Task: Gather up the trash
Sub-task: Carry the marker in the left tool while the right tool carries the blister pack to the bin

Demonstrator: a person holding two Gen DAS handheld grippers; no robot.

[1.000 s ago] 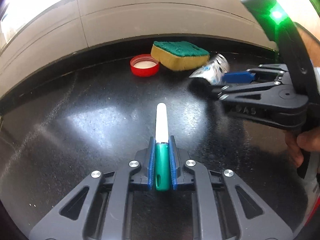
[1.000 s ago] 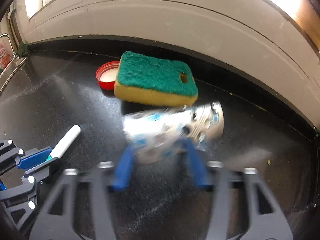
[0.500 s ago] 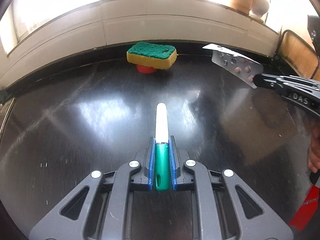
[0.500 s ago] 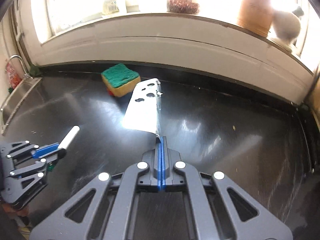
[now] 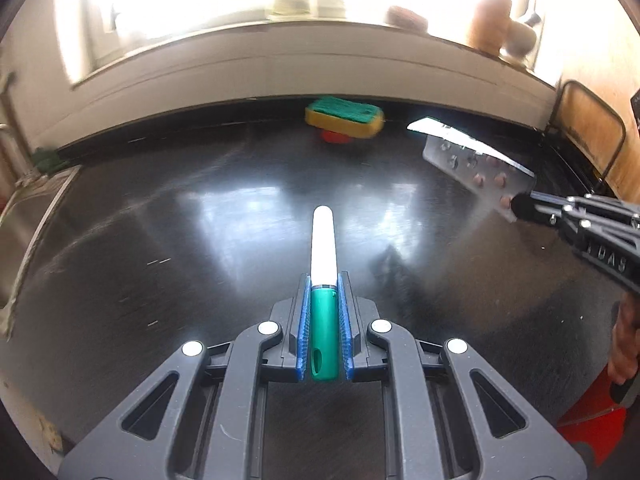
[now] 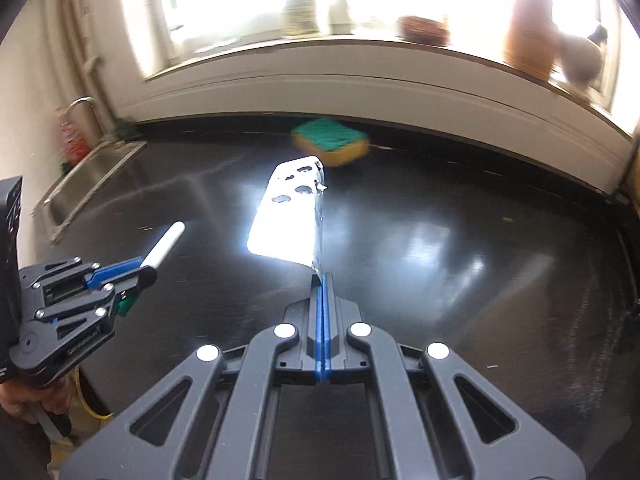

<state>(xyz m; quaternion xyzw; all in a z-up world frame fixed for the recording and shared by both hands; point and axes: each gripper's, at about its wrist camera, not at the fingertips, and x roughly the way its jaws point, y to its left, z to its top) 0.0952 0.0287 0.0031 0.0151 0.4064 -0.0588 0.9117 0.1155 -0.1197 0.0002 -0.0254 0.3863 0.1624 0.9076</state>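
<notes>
Over at the far left a steel sink (image 6: 86,178) is let into the black bench (image 5: 200,280), with a tap above it.

Next along, the left gripper (image 5: 324,300) is clamped on a marker (image 5: 323,280): the blue pads pinch its green barrel and the white cap sticks out ahead, pointing toward the far wall. The marker is clear of the bench, carried in the air. In the right wrist view the same gripper (image 6: 136,276) shows at the left edge, with the white cap angled up and away and a hand below it on the handle.

Toward the middle, at the far edge of the bench against the wall, a yellow sponge with a green scouring top (image 5: 344,115) sits beside or partly in front of a red lid (image 5: 336,136); from here I cannot tell whether they touch.

To the right, the right gripper (image 6: 320,284) is shut tight on the near edge of a silver blister pack (image 6: 290,216), which stands up out of the jaws, lifted off the bench, several pockets looking torn open.

So two pieces appear collected and in hand. No bin shows in either view, so dropping them off looks still to come, and the red lid probably remains to be picked up. Whether the sponge counts as trash is unclear.
</notes>
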